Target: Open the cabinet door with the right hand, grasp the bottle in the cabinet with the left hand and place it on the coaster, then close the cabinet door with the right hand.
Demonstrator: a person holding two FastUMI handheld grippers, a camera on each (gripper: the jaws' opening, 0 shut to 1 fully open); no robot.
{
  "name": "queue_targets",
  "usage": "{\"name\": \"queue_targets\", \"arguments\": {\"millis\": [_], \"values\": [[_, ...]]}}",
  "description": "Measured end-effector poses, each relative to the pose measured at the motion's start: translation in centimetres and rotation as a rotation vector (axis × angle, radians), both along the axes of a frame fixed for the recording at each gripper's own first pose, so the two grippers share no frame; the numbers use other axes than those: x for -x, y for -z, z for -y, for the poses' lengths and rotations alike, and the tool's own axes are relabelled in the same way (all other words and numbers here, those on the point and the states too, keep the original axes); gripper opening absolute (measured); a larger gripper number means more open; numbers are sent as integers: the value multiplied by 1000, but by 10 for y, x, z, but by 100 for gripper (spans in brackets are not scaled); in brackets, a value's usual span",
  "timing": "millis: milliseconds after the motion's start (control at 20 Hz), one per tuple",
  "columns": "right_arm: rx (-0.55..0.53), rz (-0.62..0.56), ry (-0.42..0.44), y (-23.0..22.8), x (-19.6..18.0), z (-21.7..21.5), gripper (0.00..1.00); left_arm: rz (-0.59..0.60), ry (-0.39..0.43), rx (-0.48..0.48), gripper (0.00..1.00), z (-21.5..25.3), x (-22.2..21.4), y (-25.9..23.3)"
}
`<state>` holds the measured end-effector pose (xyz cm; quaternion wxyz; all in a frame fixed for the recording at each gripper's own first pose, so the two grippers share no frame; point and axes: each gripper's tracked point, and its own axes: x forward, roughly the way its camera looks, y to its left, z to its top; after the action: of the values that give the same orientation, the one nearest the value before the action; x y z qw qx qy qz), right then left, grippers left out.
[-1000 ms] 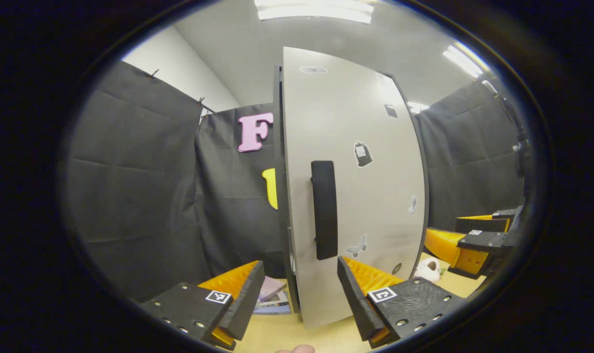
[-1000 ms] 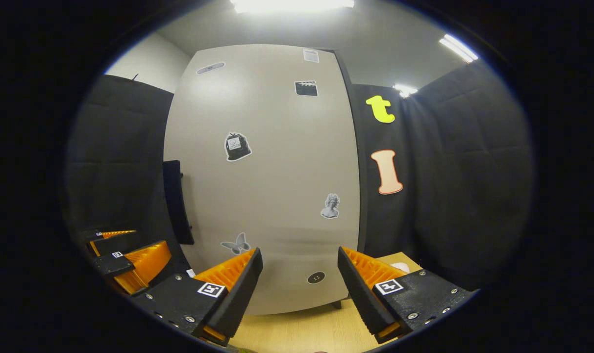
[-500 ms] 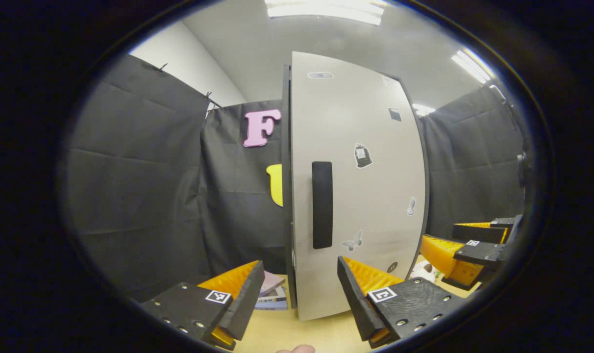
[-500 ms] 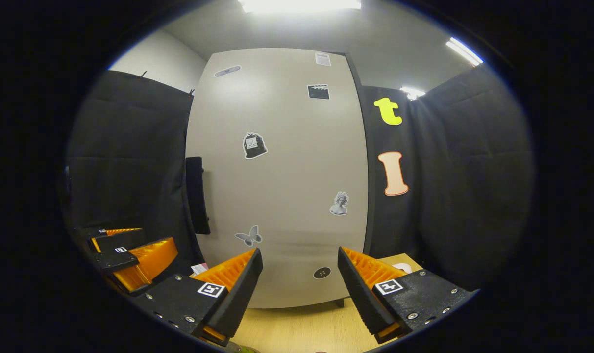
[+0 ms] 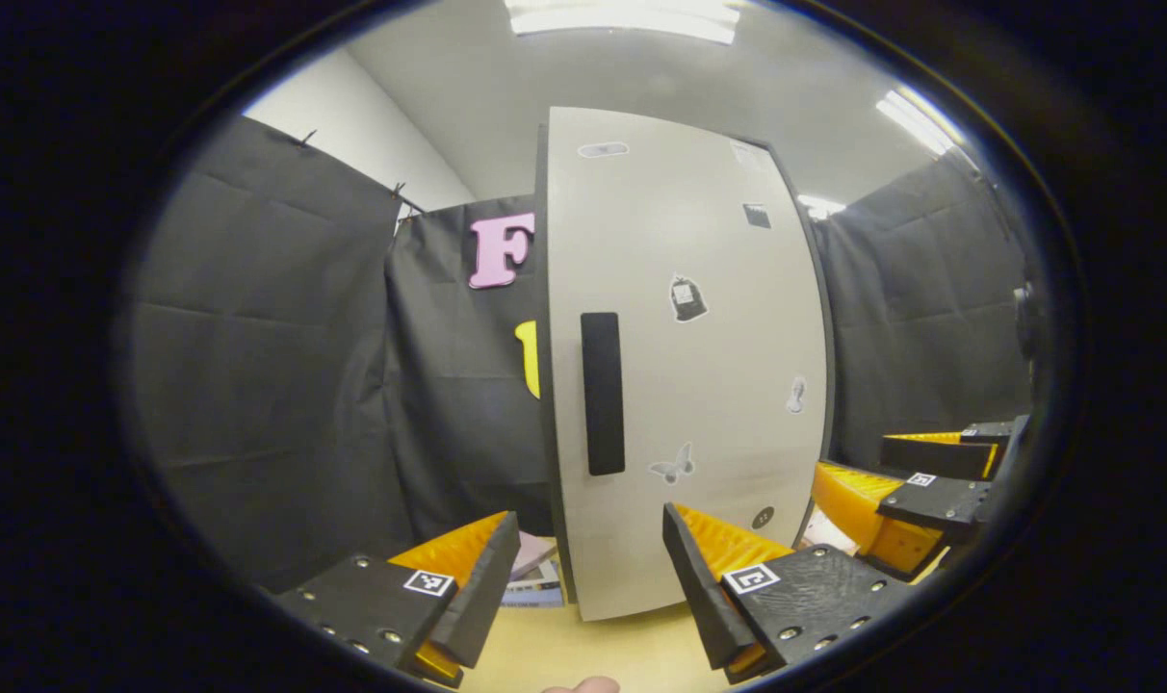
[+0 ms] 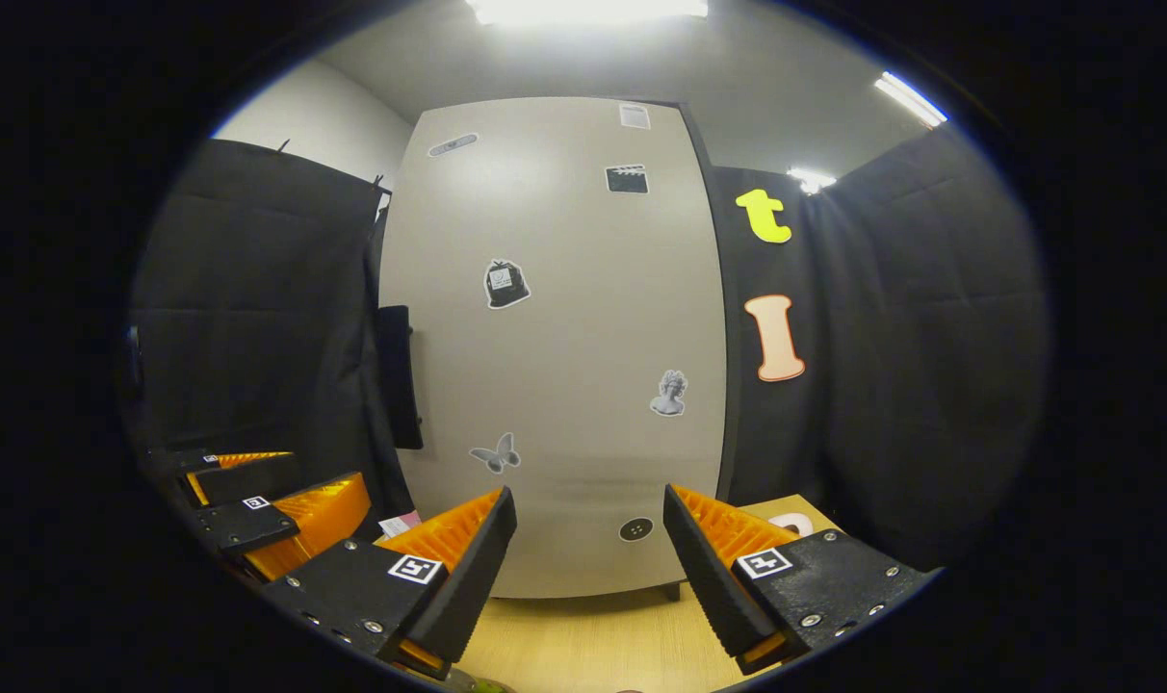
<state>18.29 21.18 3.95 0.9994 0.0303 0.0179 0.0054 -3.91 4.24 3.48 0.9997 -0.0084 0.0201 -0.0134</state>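
1. I see the cabinet door point(image 6: 555, 366) looking closed, so I judge the bottle is behind it and out of my sight.
2. My right hand-held gripper point(image 6: 588, 539) has its fingers spread apart, empty, facing the door panel well right of the black handle point(image 6: 398, 377).
3. My left hand-held gripper point(image 5: 591, 558) is also spread and empty, nearer that handle.
4. Risk: closing on the flat panel and slipping, or the two grippers colliding at the handle.

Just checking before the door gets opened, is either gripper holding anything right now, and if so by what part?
Nothing is held. The left gripper and right gripper are both open and empty, short of the cabinet door and its handle.
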Motion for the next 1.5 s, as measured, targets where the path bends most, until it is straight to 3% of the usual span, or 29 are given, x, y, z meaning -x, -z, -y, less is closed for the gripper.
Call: {"name": "queue_targets", "arguments": {"millis": [250,300,350,450,650,700,1150,1250,1300,1350,1400,1500], "values": [[27,-24,12,1,-2,5,95,-3,30,15,90,9,-5,1],[26,-18,12,0,-3,4,95,-1,30,9,86,14,-11,-1],[27,-17,15,-1,-4,4,95,0,31,6,89,18,-16,-3],[38,-31,17,1,-4,4,95,-3,33,12,85,22,-22,-1],[39,-38,30,-1,-7,6,95,-13,37,29,89,24,-26,2],[38,-39,31,-2,-7,7,95,-14,37,28,82,26,-27,2],[24,-38,38,-7,-8,12,95,-5,55,17,90,42,-32,0],[34,-36,39,-6,-9,13,95,-4,55,8,86,43,-31,2],[38,-34,39,-6,-8,12,91,-7,56,8,90,44,-31,3],[40,-32,39,-6,-7,12,95,-7,56,11,85,44,-30,3],[43,-29,40,-7,-7,12,95,-6,60,17,89,46,-29,3],[46,-27,39,-7,-5,12,95,-6,56,17,86,44,-28,2]]}}
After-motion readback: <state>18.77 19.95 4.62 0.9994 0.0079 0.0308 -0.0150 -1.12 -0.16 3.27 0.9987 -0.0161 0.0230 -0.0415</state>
